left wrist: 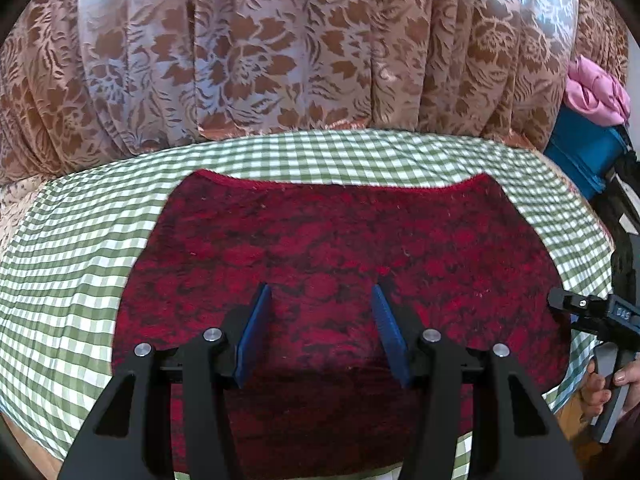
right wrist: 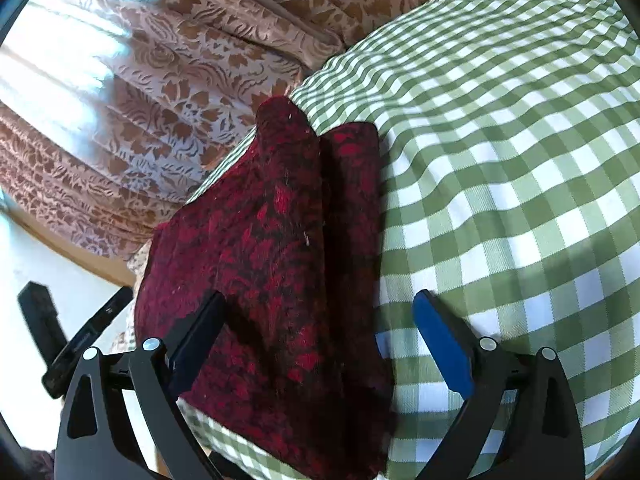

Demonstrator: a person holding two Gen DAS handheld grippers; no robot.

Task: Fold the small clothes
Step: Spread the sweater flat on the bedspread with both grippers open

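A blue bin (left wrist: 576,160) holds pink fabric (left wrist: 596,92). The red cloth (left wrist: 340,248) lies folded mid-table on the checked tablecloth (left wrist: 72,248). The left gripper (left wrist: 320,292) and right gripper (right wrist: 320,300) both gape, holding nothing, above its near edge.

both wrist views close above red cloth (left wrist: 340,248).

Only one faint marking, seemingly "DAS", raised on the black body of the right gripper (left wrist: 600,312) at the right edge; too blurred for certainty.
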